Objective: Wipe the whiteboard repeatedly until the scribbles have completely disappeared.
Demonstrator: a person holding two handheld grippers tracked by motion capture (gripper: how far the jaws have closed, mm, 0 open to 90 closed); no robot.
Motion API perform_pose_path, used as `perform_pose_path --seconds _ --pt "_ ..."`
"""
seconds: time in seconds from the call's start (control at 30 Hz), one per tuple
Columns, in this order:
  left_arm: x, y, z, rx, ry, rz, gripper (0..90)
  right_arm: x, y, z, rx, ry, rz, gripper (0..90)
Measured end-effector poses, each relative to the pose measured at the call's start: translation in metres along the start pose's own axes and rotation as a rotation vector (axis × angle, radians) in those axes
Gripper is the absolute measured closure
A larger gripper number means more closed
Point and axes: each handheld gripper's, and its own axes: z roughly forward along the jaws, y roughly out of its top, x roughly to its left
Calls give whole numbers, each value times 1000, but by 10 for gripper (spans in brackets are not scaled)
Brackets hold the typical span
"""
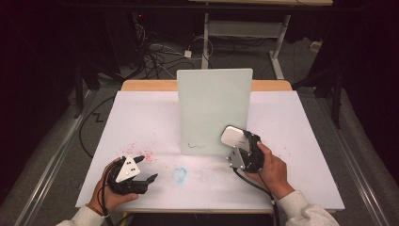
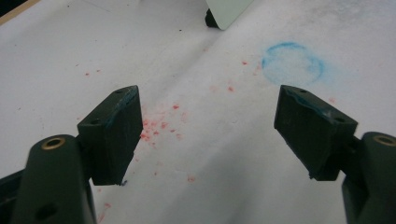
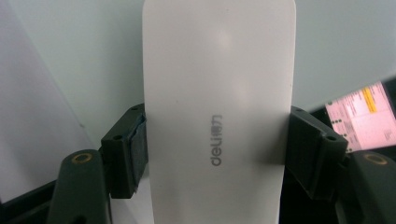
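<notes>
The right gripper (image 1: 234, 141) is clasping a white eraser (image 1: 232, 135) (long axis along its jaws) just before the upright whiteboard (image 1: 214, 103); the left gripper (image 1: 146, 170) is lying released, near-left.

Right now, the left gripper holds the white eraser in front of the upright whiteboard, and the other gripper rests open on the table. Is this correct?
Not quite: the grippers are swapped. The right gripper holds the white eraser, as the right gripper view shows. The left gripper rests open on the table. The eraser is indeed in front of the upright whiteboard.
</notes>
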Motion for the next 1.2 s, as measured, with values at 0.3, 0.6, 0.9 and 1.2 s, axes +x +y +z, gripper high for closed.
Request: perform_pose_path --seconds 0.3,0.6,0.9,1.2 --pt "0 1 1 -1 -3 6 230 26 35 5 -51 38 -49 310" --pt "0 0 -1 0 2 10 230 40 57 7 -68 70 -79 311" --pt "0 -1 -4 -11 11 7 230 1 25 3 -27 36 49 311" --pt "1 0 -6 -27 21 9 231 -26 -3 -1 17 -16 138 311"
